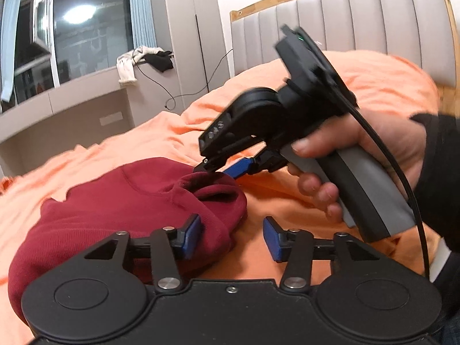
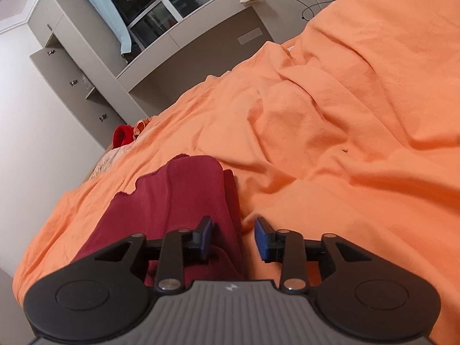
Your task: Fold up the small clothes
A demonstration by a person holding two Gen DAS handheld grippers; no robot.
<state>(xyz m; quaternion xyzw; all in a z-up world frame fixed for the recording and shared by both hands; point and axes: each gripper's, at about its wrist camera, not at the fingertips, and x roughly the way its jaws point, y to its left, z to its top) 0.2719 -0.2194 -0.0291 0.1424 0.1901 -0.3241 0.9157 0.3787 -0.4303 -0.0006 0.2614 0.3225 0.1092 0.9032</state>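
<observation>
Left wrist view: maroon garment (image 1: pixel 123 210) bunched on the orange bedspread (image 1: pixel 287 201).

Its folded edge lies beside the left gripper (image 1: pixel 232 237) — fingers spread, grasping nothing. The right gripper (image 2: pixel 233 238) is likewise parted in its own view, the cloth (image 2: pixel 178 201) under its left finger — its tip sits at the garment's raised fold.

We saw warm indoor light, a ceiling lamp's glare in the window (image 1: pixel 86 28), motion blur, and fisheye-bent edges.
</observation>
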